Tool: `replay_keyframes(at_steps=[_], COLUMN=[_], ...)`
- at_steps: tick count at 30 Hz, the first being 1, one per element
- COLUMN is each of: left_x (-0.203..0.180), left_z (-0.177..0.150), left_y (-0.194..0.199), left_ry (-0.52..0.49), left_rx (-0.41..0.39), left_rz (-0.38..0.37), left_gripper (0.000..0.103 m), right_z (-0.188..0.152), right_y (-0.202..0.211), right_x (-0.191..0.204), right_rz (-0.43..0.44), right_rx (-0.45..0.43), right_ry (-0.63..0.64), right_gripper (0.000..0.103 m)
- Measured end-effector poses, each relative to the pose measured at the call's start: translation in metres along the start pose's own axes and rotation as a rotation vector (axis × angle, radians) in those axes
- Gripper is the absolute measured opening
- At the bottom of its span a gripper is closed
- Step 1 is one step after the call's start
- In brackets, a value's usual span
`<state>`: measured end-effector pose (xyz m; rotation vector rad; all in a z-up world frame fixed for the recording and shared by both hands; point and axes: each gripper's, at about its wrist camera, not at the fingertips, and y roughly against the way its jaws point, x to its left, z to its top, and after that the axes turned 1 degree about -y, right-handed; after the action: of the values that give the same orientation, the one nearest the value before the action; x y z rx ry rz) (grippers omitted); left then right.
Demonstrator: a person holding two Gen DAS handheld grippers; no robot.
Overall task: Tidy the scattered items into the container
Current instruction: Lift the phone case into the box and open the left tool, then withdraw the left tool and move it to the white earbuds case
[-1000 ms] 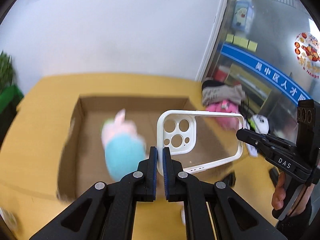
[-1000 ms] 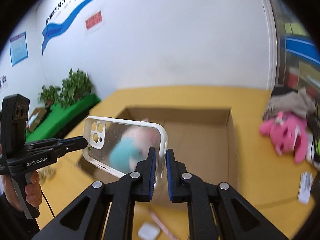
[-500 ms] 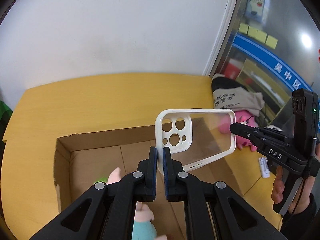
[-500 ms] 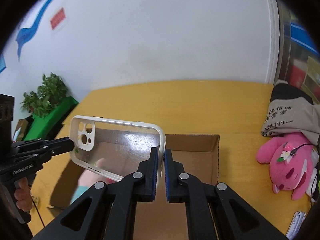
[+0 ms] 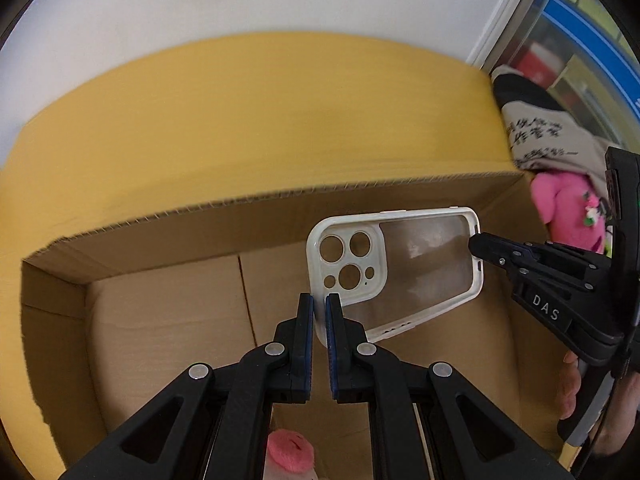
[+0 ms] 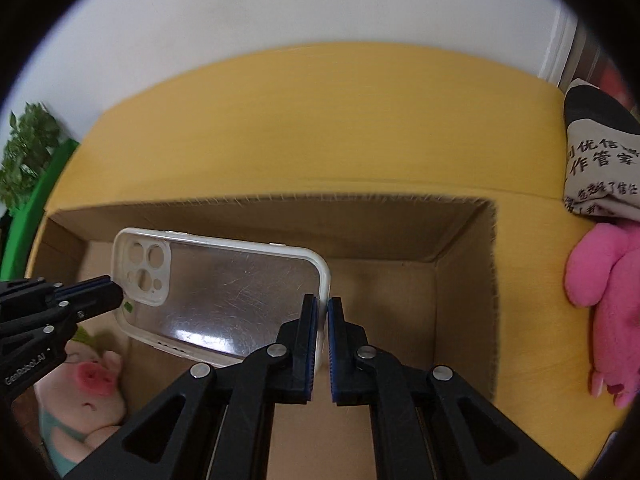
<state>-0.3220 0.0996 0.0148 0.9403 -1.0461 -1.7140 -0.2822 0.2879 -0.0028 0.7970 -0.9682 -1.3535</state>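
A clear phone case with a white rim hangs over the open cardboard box. My left gripper is shut on the case's edge near the camera cutouts. My right gripper is shut on the opposite end of the phone case. Each gripper shows in the other's view: the right gripper at the case's far edge, the left gripper by the cutouts. A pink pig plush in a teal outfit lies inside the cardboard box, below the case.
The box stands on a yellow table. A bright pink plush and a printed grey and black cloth lie to the right of the box. A green plant stands past the table's left end. A hand holds the right gripper.
Both grippers carried the phone case forward and down together, tilting downward. The case now hangs low over the box's inside, and the pig plush has slid to the bottom of both views.
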Motion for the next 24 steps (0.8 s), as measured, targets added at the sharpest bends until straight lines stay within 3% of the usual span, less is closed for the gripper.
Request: replay_keyframes(at_steps=[5,9,10,11,13,14,17,19,21,24], left_x=[-0.005,-0.006,-0.008,-0.008,-0.008,-0.009,-0.013,-0.015,-0.017,-0.020], left_z=[-0.002,-0.003,-0.005,-0.006,-0.009,-0.012,-0.028,-0.048,-0.070,-0.117], left_y=[-0.022,-0.020,-0.014,-0.008,0.010,0.021,0.063,0.100,0.130,0.174], left_ry=[-0.012,-0.009,-0.012,-0.015,-0.018,-0.021,-0.033,-0.051,-0.066,-0.083], left_rx=[0.091,0.083,0.066,0.051,0.002,-0.026,-0.111,-0.199,-0.277,-0.395], left_rz=[0.024,0.027,0.030,0.030,0.025,0.018,0.001,0.004,0.031,0.063], left_gripper=[0.007,0.012,0.027,0.051,0.071,0.071,0.071,0.079,0.085,0.089], right_z=[-0.007,-0.011,-0.012,-0.014,-0.017,-0.019,-0.035,-0.054,-0.079,-0.119], right_y=[-0.021,-0.018,-0.016,-0.011,0.004,0.014,0.056,0.090,0.124,0.166], right_x=[0.002,0.004,0.005,0.006,0.008,0.009,0.018,0.027,0.035,0.047], right_rz=[-0.023,-0.034,-0.036,-0.034,-0.042,-0.038,0.014,0.050,0.074,0.047], right_rx=[0.034,0.019,0.012,0.001,-0.025,-0.042,-0.106,-0.153,-0.193,-0.270], right_ry=[-0.001,-0.001,0.004,0.011,0.019,0.023,0.054,0.085,0.121,0.152], right_gripper=[0.004,0.005,0.007,0.014,0.030,0.039,0.040,0.047,0.065,0.079])
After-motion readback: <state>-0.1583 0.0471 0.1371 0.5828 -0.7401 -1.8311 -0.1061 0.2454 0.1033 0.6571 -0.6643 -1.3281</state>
